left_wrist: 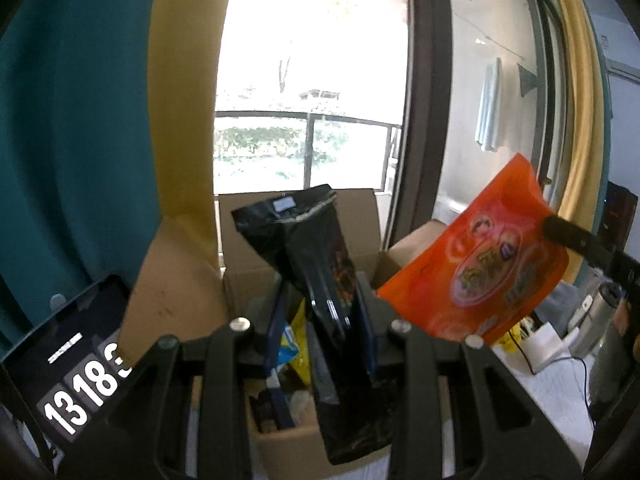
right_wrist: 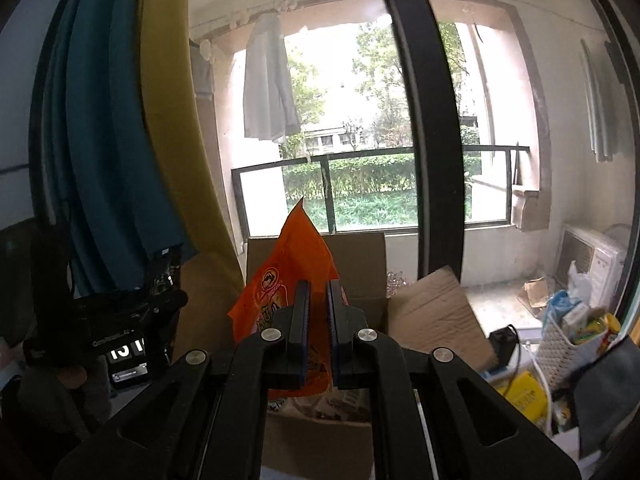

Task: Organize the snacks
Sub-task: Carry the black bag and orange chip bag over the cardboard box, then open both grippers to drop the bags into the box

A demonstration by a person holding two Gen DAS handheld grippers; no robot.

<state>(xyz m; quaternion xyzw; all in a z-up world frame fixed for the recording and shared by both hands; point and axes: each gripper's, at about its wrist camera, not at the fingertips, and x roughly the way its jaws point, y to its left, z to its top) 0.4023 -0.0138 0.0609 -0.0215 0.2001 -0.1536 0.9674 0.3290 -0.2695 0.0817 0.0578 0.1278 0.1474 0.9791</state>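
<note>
My left gripper is shut on a black snack bag and holds it upright over an open cardboard box. The box holds several snack packs, among them a yellow and blue one. My right gripper is shut on an orange snack bag, lifted above the same box. In the left wrist view the orange bag hangs to the right of the black bag, with the right gripper's finger on its edge.
A tablet showing clock digits stands left of the box. A metal flask and white cables lie to the right. A white basket of items and a yellow pack sit right. Box flaps stick out. Curtains and a window lie behind.
</note>
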